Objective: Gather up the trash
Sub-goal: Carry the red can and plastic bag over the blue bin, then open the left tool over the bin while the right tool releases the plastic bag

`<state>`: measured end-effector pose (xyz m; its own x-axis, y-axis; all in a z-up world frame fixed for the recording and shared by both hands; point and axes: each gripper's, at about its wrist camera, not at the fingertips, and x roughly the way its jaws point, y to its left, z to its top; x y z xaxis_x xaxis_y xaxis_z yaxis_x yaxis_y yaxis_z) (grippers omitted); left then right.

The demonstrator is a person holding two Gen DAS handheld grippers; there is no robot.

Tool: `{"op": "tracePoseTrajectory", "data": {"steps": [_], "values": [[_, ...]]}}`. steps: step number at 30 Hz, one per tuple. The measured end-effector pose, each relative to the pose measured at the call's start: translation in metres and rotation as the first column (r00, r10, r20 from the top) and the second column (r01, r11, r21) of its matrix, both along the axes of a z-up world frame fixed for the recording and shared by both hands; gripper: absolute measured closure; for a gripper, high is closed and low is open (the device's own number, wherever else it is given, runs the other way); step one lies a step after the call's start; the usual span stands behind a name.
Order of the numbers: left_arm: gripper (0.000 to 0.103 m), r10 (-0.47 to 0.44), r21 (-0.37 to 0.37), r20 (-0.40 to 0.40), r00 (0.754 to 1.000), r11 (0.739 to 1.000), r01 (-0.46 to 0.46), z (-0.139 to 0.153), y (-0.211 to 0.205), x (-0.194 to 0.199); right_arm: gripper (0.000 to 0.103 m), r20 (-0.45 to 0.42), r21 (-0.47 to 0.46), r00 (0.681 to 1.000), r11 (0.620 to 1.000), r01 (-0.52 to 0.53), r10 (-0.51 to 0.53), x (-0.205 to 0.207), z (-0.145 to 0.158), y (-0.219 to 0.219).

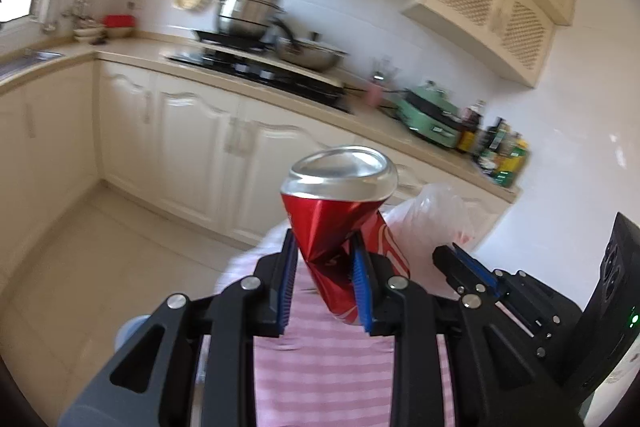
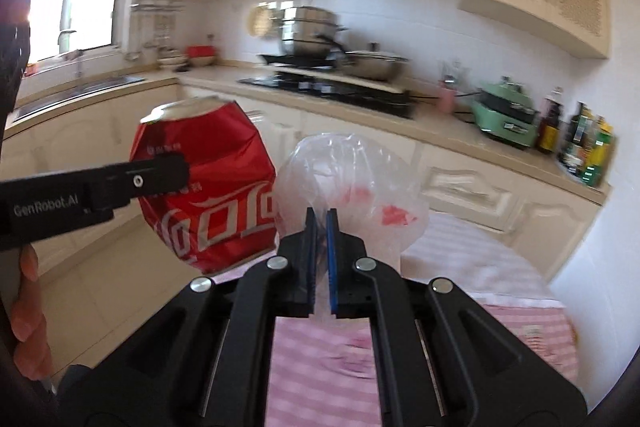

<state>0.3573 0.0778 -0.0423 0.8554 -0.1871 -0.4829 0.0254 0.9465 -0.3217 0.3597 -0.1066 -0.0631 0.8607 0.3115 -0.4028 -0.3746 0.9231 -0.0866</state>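
Observation:
A crushed red soda can (image 1: 340, 223) with a silver top stands upright between the blue pads of my left gripper (image 1: 325, 251), which is shut on its dented waist. The same can (image 2: 212, 183) shows at the left of the right wrist view, with the left gripper's black finger (image 2: 160, 173) across it. My right gripper (image 2: 321, 223) is shut on a clear plastic bag (image 2: 352, 183) with red marks, which puffs up above its fingertips. In the left wrist view the bag (image 1: 436, 223) sits just right of the can, with the right gripper (image 1: 466, 261) below it. Both are lifted above a table.
A pink-and-white striped tablecloth (image 2: 320, 359) lies under both grippers. Beyond are cream kitchen cabinets (image 1: 192, 131), a stove with pots (image 1: 256, 27), a green appliance (image 2: 506, 117), bottles (image 2: 588, 143) and a sink (image 2: 80, 87). A person's fingers (image 2: 28, 303) show at the left edge.

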Motion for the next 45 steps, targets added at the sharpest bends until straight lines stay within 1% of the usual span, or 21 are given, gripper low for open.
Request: {"op": "tracePoseTrajectory", "data": {"steps": [4,5,6,8,12,14,15,16,18,20,21,23,26,28,31,37,41,45], "values": [[0.078,0.092,0.023,-0.057,0.994,0.996,-0.091,-0.019,0.063,-0.012,0.098,-0.061,0.022,0.994,0.996,-0.088,0.090,-0.002,-0.017,0.064],[0.078,0.119,0.029,-0.076,0.990,0.993,-0.117,-0.026,0.080,-0.013,0.098,-0.077,0.027,0.991,0.994,-0.104,0.106,-0.001,-0.022,0.074],[0.078,0.146,0.030,-0.093,0.985,0.989,-0.144,-0.034,0.098,-0.014,0.098,-0.107,0.039,0.985,0.991,-0.131,0.134,0.001,-0.030,0.094],[0.078,0.180,0.036,-0.129,0.975,0.984,-0.177,-0.050,0.124,-0.014,0.098,-0.148,0.049,0.976,0.986,-0.157,0.163,0.005,-0.041,0.117],[0.078,0.247,0.050,-0.221,0.944,0.969,-0.242,-0.090,0.177,-0.009,0.098,-0.251,0.070,0.944,0.976,-0.204,0.215,0.017,-0.079,0.168],[0.078,0.259,0.057,-0.271,0.927,0.966,-0.253,-0.113,0.197,-0.004,0.098,-0.285,0.052,0.933,0.976,-0.214,0.219,0.018,-0.096,0.191],[0.078,0.265,0.058,-0.288,0.920,0.964,-0.259,-0.122,0.204,-0.003,0.098,-0.313,0.046,0.924,0.975,-0.218,0.221,0.022,-0.110,0.205],[0.078,0.270,0.068,-0.321,0.908,0.963,-0.263,-0.137,0.213,0.003,0.098,-0.332,0.039,0.918,0.975,-0.218,0.218,0.024,-0.120,0.215],[0.078,0.276,0.073,-0.356,0.893,0.961,-0.268,-0.156,0.220,0.009,0.098,-0.358,0.014,0.913,0.978,-0.206,0.197,0.030,-0.139,0.230],[0.078,0.277,0.079,-0.399,0.874,0.960,-0.268,-0.180,0.230,0.019,0.098,-0.362,-0.033,0.916,0.979,-0.199,0.174,0.035,-0.157,0.244],[0.078,0.276,0.081,-0.413,0.868,0.960,-0.267,-0.189,0.232,0.024,0.098,-0.369,-0.039,0.914,0.980,-0.196,0.168,0.039,-0.164,0.245],[0.078,0.278,0.086,-0.456,0.845,0.959,-0.269,-0.213,0.239,0.035,0.098,-0.391,-0.052,0.906,0.979,-0.196,0.161,0.046,-0.180,0.252],[0.078,0.267,0.079,-0.497,0.826,0.961,-0.263,-0.238,0.244,0.047,0.098,-0.415,-0.071,0.896,0.976,-0.205,0.158,0.054,-0.197,0.257],[0.078,0.259,0.075,-0.514,0.818,0.963,-0.258,-0.249,0.246,0.053,0.098,-0.434,-0.082,0.888,0.975,-0.207,0.152,0.060,-0.210,0.262],[0.077,0.247,0.073,-0.536,0.808,0.966,-0.247,-0.262,0.247,0.066,0.098,-0.453,-0.094,0.881,0.975,-0.201,0.138,0.070,-0.225,0.266],[0.077,0.232,0.062,-0.571,0.787,0.969,-0.241,-0.284,0.248,0.087,0.098,-0.487,-0.092,0.866,0.979,-0.180,0.113,0.083,-0.245,0.267],[0.076,0.230,0.052,-0.575,0.785,0.968,-0.245,-0.290,0.245,0.093,0.098,-0.503,-0.092,0.858,0.982,-0.167,0.099,0.091,-0.256,0.268],[0.075,0.227,0.058,-0.586,0.778,0.969,-0.240,-0.296,0.243,0.098,0.098,-0.518,-0.084,0.850,0.984,-0.160,0.093,0.094,-0.262,0.268]]}}
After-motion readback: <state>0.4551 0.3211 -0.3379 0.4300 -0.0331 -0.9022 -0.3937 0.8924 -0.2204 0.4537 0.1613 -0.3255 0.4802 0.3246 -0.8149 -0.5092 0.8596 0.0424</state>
